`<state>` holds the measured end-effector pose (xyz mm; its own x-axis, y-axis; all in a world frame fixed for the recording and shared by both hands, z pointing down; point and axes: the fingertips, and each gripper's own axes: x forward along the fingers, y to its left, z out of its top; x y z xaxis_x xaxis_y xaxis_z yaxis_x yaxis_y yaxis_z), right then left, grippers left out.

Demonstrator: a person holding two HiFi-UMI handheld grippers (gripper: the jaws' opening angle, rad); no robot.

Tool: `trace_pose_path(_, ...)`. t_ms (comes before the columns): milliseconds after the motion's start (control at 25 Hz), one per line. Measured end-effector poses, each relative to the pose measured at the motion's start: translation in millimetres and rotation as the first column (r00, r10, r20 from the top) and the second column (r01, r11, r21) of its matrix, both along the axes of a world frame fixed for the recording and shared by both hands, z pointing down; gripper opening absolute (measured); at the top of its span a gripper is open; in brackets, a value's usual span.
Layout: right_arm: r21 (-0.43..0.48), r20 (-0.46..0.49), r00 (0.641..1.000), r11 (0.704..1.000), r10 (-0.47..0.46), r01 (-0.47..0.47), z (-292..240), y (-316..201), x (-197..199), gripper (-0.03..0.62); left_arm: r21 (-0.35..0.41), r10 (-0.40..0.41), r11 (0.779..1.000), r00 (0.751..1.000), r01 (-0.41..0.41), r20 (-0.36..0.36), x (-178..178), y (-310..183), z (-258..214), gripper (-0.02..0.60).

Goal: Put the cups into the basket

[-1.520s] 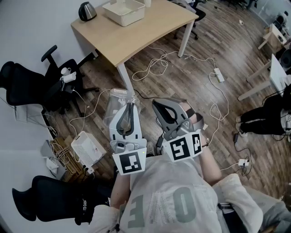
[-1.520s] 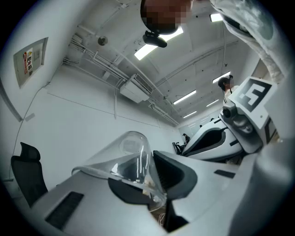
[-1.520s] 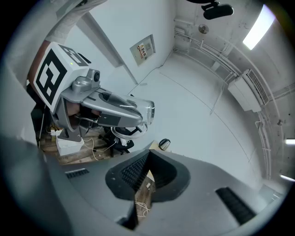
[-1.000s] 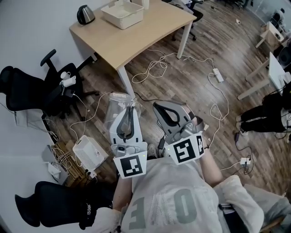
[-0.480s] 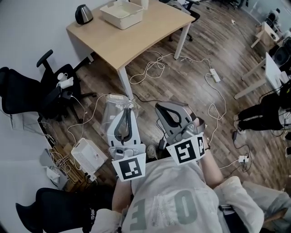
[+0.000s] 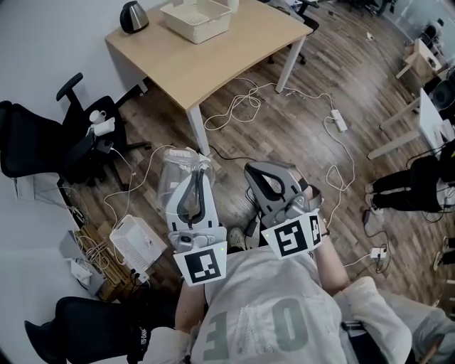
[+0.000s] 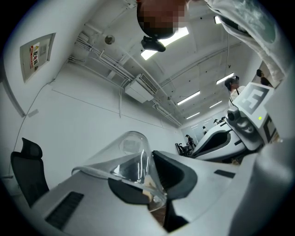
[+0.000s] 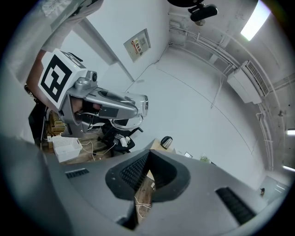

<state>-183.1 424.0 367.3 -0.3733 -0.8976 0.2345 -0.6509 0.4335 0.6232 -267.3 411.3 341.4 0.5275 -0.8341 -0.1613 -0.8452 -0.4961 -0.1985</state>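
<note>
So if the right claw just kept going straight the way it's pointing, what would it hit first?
Probably the wooden table: the right claw, shut and empty, points over floor and cables toward its corner near the kettle. Nothing nearer shows in that line, though depth is unclear.

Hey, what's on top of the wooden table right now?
A white basket and a dark kettle stand on the table. The basket's near wall covers part of its floor, so its contents can't be fully seen.

Open tabletop before the basket, kettle at the far corner.
</note>
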Motion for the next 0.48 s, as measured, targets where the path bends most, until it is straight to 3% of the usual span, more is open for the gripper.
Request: trace_pose_path(480, 0.009, 0.032, 0.995, 0.996, -0.091, 0.090, 0.9, -119.1, 59.5, -0.002, 0.037, -0.071, 0.997, 0.997, 0.069, 0.043, 65.4, -106.6, -12.3, 0.041)
